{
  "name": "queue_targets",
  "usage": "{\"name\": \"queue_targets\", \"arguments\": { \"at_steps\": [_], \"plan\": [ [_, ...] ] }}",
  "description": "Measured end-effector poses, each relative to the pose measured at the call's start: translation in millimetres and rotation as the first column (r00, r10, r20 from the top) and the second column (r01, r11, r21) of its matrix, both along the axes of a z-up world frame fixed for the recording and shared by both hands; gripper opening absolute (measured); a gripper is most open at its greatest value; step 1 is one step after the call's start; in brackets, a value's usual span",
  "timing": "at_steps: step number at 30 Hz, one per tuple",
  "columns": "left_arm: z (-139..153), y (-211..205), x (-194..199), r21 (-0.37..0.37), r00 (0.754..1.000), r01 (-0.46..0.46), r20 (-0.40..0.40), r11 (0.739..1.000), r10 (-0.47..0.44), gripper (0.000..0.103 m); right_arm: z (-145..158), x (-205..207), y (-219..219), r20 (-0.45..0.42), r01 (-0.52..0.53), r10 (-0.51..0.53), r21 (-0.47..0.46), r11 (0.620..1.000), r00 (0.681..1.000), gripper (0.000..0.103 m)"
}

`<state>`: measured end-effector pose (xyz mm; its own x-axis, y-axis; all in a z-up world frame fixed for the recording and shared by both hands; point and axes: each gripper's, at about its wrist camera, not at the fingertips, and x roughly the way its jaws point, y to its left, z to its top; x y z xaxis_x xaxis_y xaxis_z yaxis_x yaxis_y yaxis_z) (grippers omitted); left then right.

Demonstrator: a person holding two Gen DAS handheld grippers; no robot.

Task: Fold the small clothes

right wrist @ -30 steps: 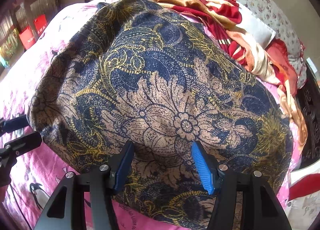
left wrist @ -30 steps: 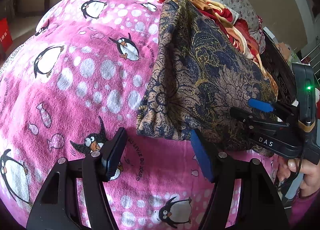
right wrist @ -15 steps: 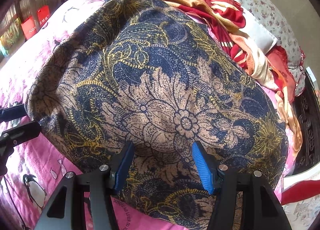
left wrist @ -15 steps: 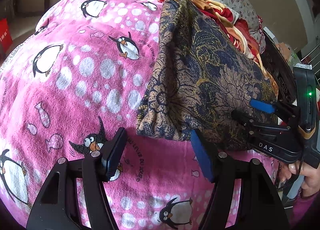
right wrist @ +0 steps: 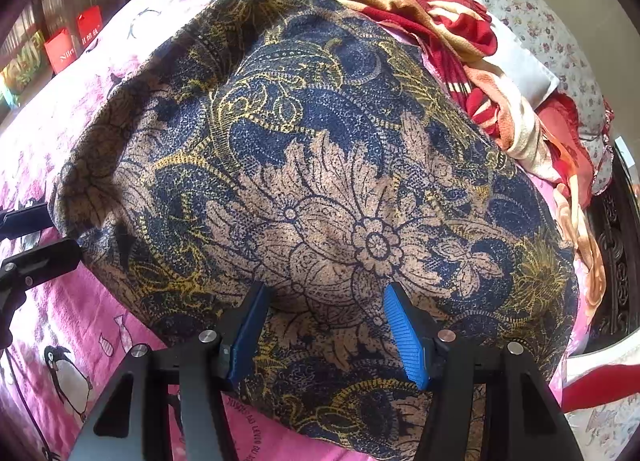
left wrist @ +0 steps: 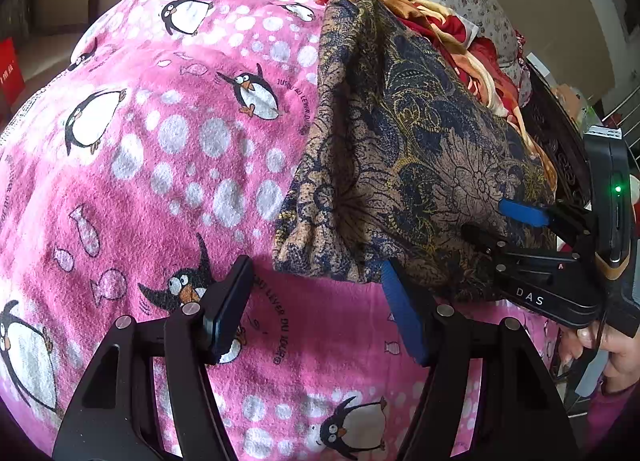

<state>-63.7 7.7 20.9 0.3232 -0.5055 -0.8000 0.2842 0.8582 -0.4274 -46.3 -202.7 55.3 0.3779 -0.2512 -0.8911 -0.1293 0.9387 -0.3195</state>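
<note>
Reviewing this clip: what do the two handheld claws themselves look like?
Both are black frames with silver screws and blue ribbed pads. The left wrist view shows the right claw side-on: white "DAS" lettering, a green light, a thin black cable, held by a hand with a pink sleeve.

Bare pink blanket left of garment

Left wrist cam: looks steeply down, close over the pink bedspread. Right wrist cam: steeper, closer, filled by the blue floral cloth. Both share that cloth plus red bedding behind.
</note>
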Motion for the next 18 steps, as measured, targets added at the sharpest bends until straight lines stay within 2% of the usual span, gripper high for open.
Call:
{"name": "queue_targets", "arguments": {
  "at_steps": [4, 7, 8, 9, 10, 12, 18],
  "plan": [
    [3.2, 3.1, 0.2, -0.019, 1.0, -0.011, 0.006, 1.0, 0.011, 0.066, 3.8, 2.0, -0.6, 0.016, 0.004, -0.005, 0.019, 1.0, 1.0, 0.058],
    [11.5, 12.4, 3.7, -0.046, 0.998, -0.051, 0.044, 0.998, 0.053, 0.066, 20.3, 12.9, -5.6, 0.047, 0.02, -0.024, 0.099, 0.995, 0.999, 0.058],
    [13.2, 13.3, 6.2, -0.045, 0.997, -0.056, 0.054, 0.997, 0.058, 0.066, 27.9, 21.1, -8.4, 0.057, 0.031, -0.039, 0.14, 0.99, 0.998, 0.058],
    [13.7, 12.8, 8.7, -0.04, 0.997, -0.054, 0.055, 0.998, 0.056, 0.066, 34.9, 29.5, -10.9, 0.071, 0.039, -0.052, 0.182, 0.983, 0.996, 0.061],
    [13.2, 12.6, 11.4, -0.036, 0.997, -0.054, 0.051, 0.998, 0.055, 0.066, 40.8, 37.5, -12.8, 0.088, 0.042, -0.063, 0.221, 0.974, 0.994, 0.069],
    [10.1, 12.5, 16.6, -0.038, 0.998, -0.059, 0.037, 0.998, 0.06, 0.066, 51.4, 59.0, -13.2, 0.115, 0.038, -0.075, 0.297, 0.954, 0.991, 0.073],
    [3.9, 6.5, 24.6, -0.034, 0.998, -0.055, 0.032, 0.998, 0.056, 0.066, 55.9, 125.7, 6.7, 0.107, 0.008, -0.057, 0.411, 0.912, 0.993, 0.075]
  ]
}}
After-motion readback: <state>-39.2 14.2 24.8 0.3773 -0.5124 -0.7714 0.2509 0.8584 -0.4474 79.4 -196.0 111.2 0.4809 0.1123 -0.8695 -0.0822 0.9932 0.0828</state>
